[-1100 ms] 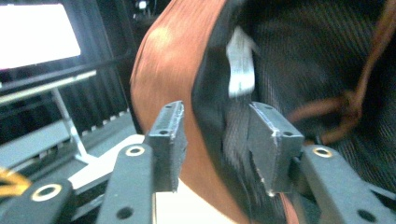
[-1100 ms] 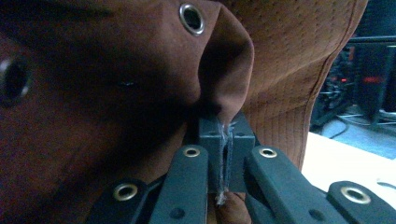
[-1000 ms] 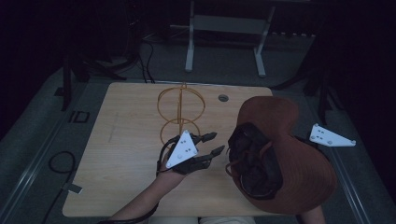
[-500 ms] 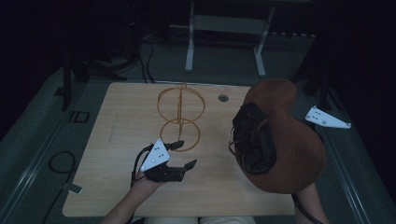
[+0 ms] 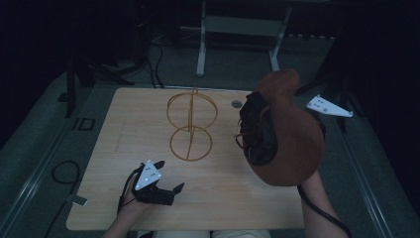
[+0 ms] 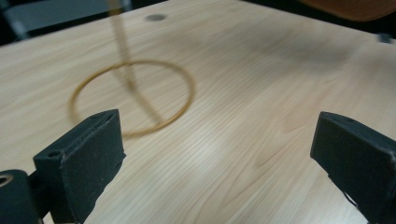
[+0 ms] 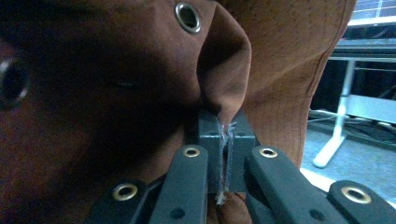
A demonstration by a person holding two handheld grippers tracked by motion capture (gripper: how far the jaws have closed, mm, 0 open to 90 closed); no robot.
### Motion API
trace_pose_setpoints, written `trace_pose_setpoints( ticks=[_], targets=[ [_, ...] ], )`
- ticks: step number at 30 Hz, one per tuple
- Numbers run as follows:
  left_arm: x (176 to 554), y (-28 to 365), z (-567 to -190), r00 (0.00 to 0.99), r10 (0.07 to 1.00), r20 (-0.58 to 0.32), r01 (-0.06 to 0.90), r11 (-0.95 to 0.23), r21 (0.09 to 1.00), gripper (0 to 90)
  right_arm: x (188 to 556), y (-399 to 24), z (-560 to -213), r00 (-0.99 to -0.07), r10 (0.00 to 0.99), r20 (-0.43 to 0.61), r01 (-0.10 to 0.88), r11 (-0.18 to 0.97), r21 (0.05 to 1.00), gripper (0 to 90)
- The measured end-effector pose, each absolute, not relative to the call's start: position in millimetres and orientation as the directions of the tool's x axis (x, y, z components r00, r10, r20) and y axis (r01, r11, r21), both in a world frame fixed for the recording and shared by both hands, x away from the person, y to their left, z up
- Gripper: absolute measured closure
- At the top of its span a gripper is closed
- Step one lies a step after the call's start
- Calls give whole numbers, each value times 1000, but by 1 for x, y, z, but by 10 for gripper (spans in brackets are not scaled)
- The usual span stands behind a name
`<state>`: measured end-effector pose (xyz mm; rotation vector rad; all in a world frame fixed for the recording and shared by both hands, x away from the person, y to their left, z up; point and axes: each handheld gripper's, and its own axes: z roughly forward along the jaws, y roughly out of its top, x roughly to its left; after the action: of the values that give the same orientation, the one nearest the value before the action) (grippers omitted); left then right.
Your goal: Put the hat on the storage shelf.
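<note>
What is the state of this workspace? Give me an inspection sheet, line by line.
Surface: wooden table, bearing the stand.
Job's things: wire stand upright mid-table; brown hat held up at right, off the stand.
Clutter: nothing seen.
Grippers: left gripper low over the table, jaws just opened wide, nothing between them; right gripper shut on hat fabric.
Cables: a cable trails from the right gripper; a loop lies on the floor.
Surroundings: dark room, white frame behind.

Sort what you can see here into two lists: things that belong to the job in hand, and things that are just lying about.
Part of the job:
brown hat, pinched in the shut right gripper
gold wire stand on the table
left gripper, open, nothing between its jaws

Just lying about:
cable loop on the floor
white frame legs behind the table
</note>
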<state>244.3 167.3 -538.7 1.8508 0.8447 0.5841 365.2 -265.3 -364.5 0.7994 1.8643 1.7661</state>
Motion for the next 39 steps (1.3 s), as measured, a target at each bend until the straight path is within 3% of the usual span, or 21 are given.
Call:
trace_pose_setpoints(
  ticks=[9,14,26,34,39],
  targets=[
    [227,221,-561,474,880,-23,373,-177,911,21,399,-243,-356,-712,697,85,113,-6,994,877],
    [218,234,-568,435,898,-68,384,-117,916,21,416,-222,-348,-697,714,62,113,23,993,877],
    [217,240,-570,422,903,-76,377,-99,921,21,444,-160,-322,-671,741,3,72,61,996,875],
    [217,241,-571,430,899,-82,381,-98,919,22,445,-110,-327,-769,639,13,119,124,985,870],
    [217,243,-571,429,899,-91,378,-87,922,22,444,-80,-341,-807,591,-25,134,224,965,869]
  ],
)
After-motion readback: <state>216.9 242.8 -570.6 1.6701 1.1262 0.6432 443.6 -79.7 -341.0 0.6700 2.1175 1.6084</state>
